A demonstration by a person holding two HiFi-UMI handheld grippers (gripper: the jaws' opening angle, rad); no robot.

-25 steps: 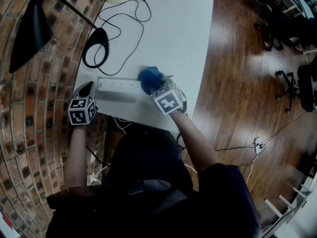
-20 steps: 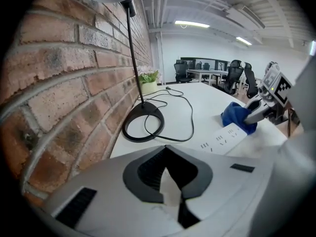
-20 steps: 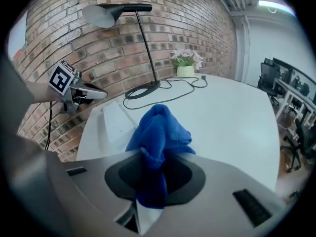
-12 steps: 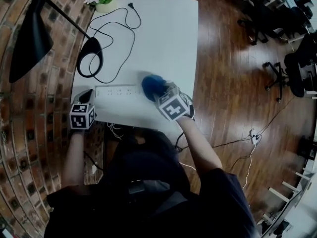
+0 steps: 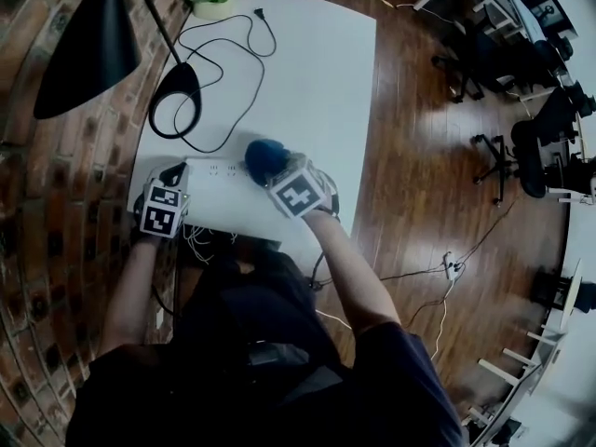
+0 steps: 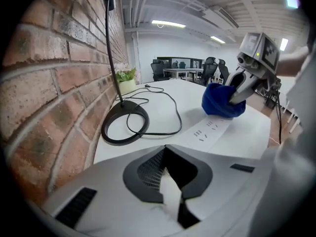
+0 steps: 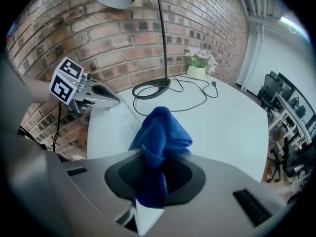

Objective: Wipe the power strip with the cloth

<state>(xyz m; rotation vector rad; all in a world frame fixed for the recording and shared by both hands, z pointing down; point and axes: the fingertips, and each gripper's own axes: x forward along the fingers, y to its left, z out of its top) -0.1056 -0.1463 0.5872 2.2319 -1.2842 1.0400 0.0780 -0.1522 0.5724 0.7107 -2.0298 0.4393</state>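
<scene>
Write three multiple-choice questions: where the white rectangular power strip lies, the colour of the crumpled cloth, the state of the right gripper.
1. Where does the white rectangular power strip lie? A. on the white table; B. on the wooden floor; C. on a chair.
2. What colour is the crumpled cloth? A. red; B. green; C. blue.
3. The right gripper is: A. open and empty; B. shut on the cloth; C. out of view.
Answers: 1 A, it lies flat on the table; 2 C, blue in every view; 3 B, its jaws pinch the cloth.
</scene>
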